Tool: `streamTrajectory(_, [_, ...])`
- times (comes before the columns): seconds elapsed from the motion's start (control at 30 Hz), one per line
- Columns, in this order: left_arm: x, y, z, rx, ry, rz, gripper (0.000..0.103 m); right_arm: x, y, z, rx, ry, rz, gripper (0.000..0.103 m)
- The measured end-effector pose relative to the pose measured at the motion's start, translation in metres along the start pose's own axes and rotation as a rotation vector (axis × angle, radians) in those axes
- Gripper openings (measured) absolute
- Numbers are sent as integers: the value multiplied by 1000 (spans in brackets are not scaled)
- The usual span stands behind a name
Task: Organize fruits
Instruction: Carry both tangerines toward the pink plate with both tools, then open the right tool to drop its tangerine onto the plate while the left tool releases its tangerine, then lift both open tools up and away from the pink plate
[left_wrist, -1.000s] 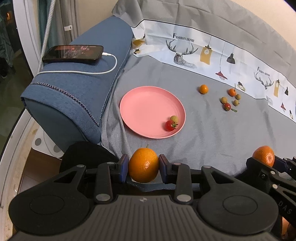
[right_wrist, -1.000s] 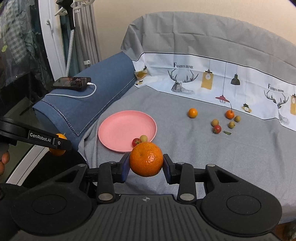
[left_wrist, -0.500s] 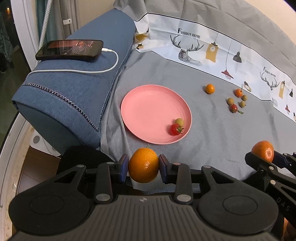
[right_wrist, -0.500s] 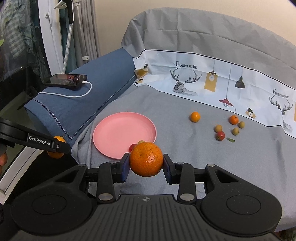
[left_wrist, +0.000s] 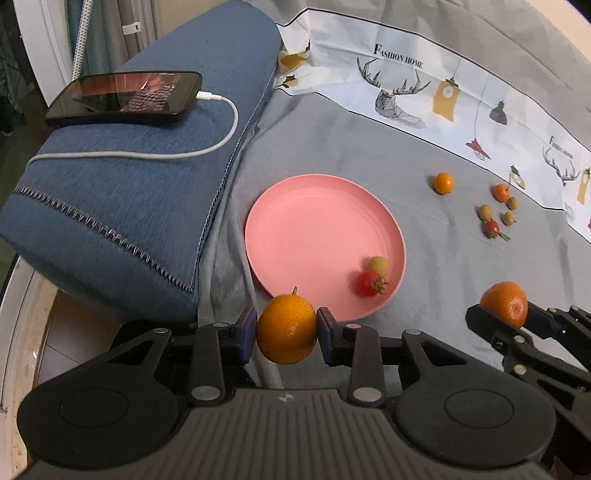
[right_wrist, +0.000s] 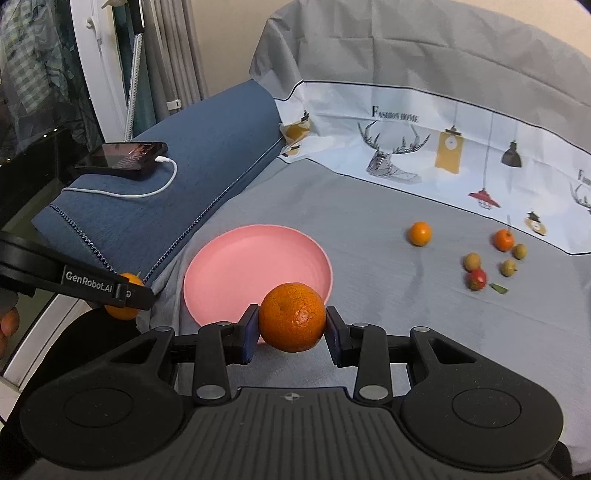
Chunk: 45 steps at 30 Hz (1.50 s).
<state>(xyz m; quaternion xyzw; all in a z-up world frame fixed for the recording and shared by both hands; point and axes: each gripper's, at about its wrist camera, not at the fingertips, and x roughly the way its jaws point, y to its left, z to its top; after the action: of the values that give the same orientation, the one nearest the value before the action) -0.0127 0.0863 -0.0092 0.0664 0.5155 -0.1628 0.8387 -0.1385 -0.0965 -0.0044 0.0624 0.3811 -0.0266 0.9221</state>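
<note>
My left gripper (left_wrist: 287, 334) is shut on an orange with a short stem (left_wrist: 287, 328), held just short of the near rim of the pink plate (left_wrist: 314, 229). The plate holds a red cherry tomato (left_wrist: 369, 282) and a small green fruit (left_wrist: 378, 263). My right gripper (right_wrist: 291, 328) is shut on a tangerine (right_wrist: 291, 315), held over the plate's near right edge (right_wrist: 258, 266). The right gripper with its tangerine also shows in the left wrist view (left_wrist: 504, 303). Several small fruits lie loose on the grey cloth at right, among them an orange one (right_wrist: 420, 233) and a red one (right_wrist: 477, 279).
A blue cushion (left_wrist: 129, 192) lies left of the plate with a phone (left_wrist: 123, 96) and its white charging cable (left_wrist: 207, 147) on top. The printed cloth rises as a backrest behind (right_wrist: 443, 122). The cushion's left edge drops off to the floor.
Both grippers have moved forward toward the plate with their fruit still held. The plate and cushion loom larger in both views.
</note>
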Motion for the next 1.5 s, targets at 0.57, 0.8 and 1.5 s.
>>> streamTrajectory(0.57, [87,-16,52,31,79,35,39,98,-7,22,-47,67,60,39])
streamTrajectory(0.8, [111,-14,65,31,99,52,39,131,-9,26,-75,99,79,39])
streamTrajectory(1.5, [61,-18,46,28,36,44,103,76,6,16,-82,71,85,92])
